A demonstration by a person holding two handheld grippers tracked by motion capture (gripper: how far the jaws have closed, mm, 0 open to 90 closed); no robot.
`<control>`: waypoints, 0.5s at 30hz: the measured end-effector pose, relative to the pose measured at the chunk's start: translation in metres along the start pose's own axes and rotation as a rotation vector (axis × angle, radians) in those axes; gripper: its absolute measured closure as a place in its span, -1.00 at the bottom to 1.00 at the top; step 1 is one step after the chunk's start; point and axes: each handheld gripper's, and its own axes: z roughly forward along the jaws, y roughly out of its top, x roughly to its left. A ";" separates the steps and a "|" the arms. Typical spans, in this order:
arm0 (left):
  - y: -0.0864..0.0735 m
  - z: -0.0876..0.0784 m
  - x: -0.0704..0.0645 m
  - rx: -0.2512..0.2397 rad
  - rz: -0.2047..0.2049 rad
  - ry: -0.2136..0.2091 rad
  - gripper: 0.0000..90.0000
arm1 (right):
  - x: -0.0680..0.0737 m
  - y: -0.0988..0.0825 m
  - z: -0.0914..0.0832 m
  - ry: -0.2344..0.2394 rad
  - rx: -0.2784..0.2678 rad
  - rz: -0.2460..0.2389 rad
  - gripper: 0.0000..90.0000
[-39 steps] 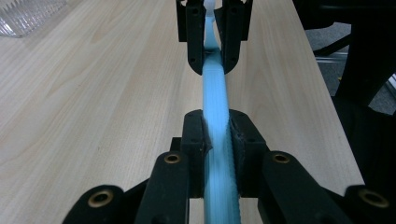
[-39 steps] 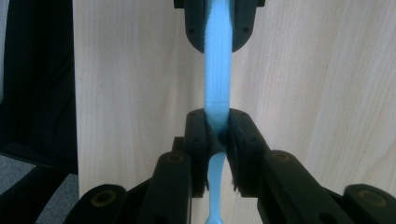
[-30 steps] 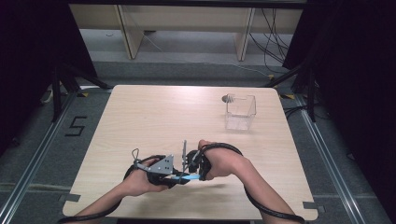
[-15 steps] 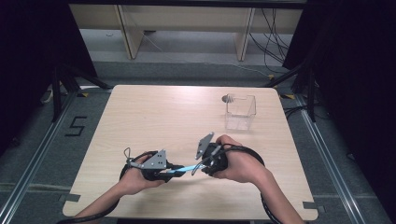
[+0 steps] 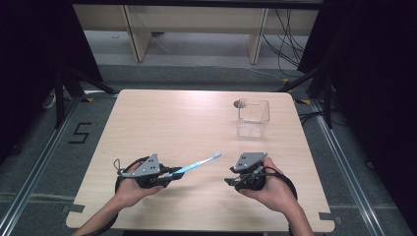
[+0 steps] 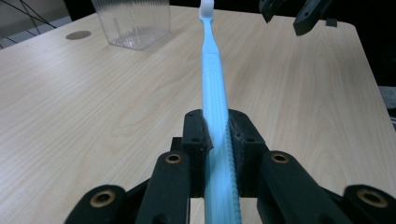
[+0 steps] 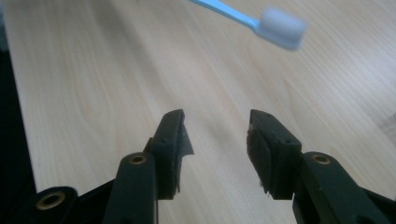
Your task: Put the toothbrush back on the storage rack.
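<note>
A light blue toothbrush (image 5: 196, 165) with white bristles hangs just above the table, handle end clamped in my left gripper (image 5: 172, 174), head pointing right. In the left gripper view both pads press on the ribbed handle (image 6: 212, 79) of the toothbrush, inside my left gripper (image 6: 218, 135). My right gripper (image 5: 229, 181) sits to the right of the brush head, apart from it, aimed left. Its jaws have just been opening and nothing is between them. In the right gripper view my right gripper (image 7: 217, 133) stands open over bare wood, with the brush head (image 7: 282, 28) beyond it.
A clear ribbed plastic container (image 5: 253, 118) stands at the back right of the wooden table (image 5: 172, 123), with a small grey disc (image 5: 240, 103) behind it. Metal rails and dark floor surround the table. The container (image 6: 133, 21) is empty.
The right gripper has opened, come off the toothbrush and moved right. The left gripper has shifted slightly left, still holding the brush.
</note>
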 end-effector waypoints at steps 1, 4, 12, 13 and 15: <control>-0.001 -0.001 0.000 -0.008 -0.005 0.008 0.73 | 0.000 -0.004 0.002 -0.009 -0.013 0.016 0.27; -0.004 -0.006 0.001 -0.034 -0.017 0.026 0.73 | -0.001 -0.015 0.007 -0.025 -0.048 0.067 0.27; -0.011 -0.015 -0.001 -0.088 -0.056 0.070 0.73 | -0.003 -0.035 0.021 -0.047 -0.144 0.194 0.27; -0.012 -0.016 -0.002 -0.101 -0.058 0.074 0.73 | -0.003 -0.036 0.023 -0.051 -0.153 0.202 0.27; -0.012 -0.018 -0.002 -0.110 -0.061 0.083 0.73 | -0.005 -0.037 0.026 -0.059 -0.181 0.229 0.28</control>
